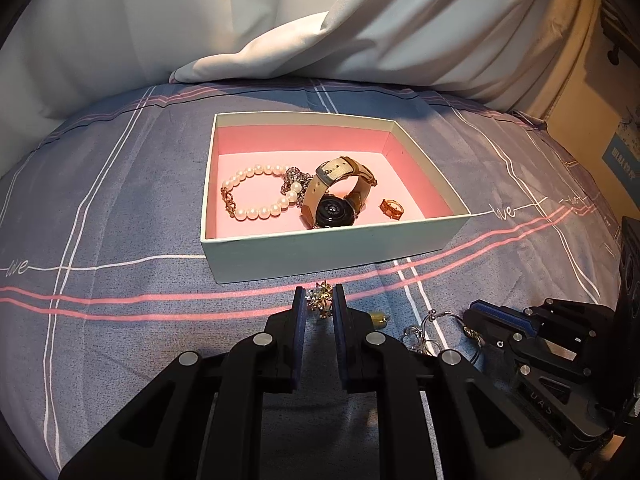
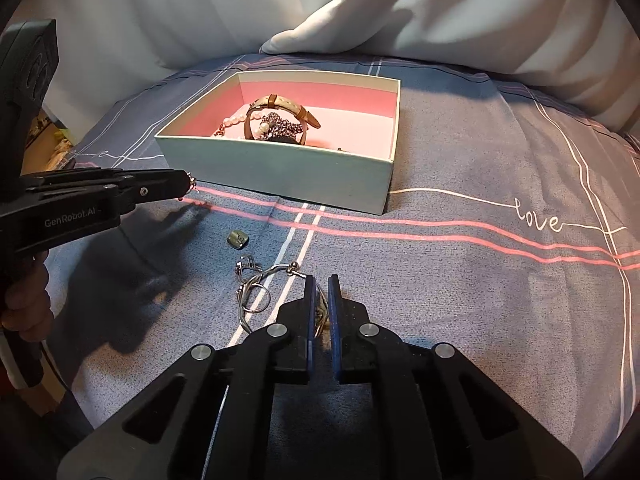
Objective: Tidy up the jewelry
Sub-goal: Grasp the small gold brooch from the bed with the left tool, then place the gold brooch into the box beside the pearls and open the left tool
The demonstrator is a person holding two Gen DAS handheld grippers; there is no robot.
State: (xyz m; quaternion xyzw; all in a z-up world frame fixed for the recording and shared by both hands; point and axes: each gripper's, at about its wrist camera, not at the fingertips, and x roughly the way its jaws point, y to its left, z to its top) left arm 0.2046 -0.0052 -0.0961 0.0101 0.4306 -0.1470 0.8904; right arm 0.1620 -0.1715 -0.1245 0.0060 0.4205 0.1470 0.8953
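Observation:
A pale green box [image 1: 320, 250] with a pink lining sits on the bed and holds a pearl bracelet [image 1: 256, 196], a tan-strapped watch [image 1: 334, 200] and an amber ring [image 1: 391, 209]. My left gripper [image 1: 319, 300] is shut on a gold flower-shaped piece [image 1: 320, 300], lifted just before the box's near wall; it shows in the right wrist view [image 2: 188, 184]. My right gripper [image 2: 321, 300] is shut on a small dark-and-gold piece [image 2: 320, 314] low over the bed. A silver bangle with rings [image 2: 260, 284] and a green bead [image 2: 238, 239] lie on the sheet.
The blue-grey sheet [image 2: 460, 280] has white and pink lines and the word "love". White bedding [image 1: 280, 20] is heaped behind the box. The box also shows in the right wrist view [image 2: 280, 172]. A cardboard box [image 1: 616, 120] stands at far right.

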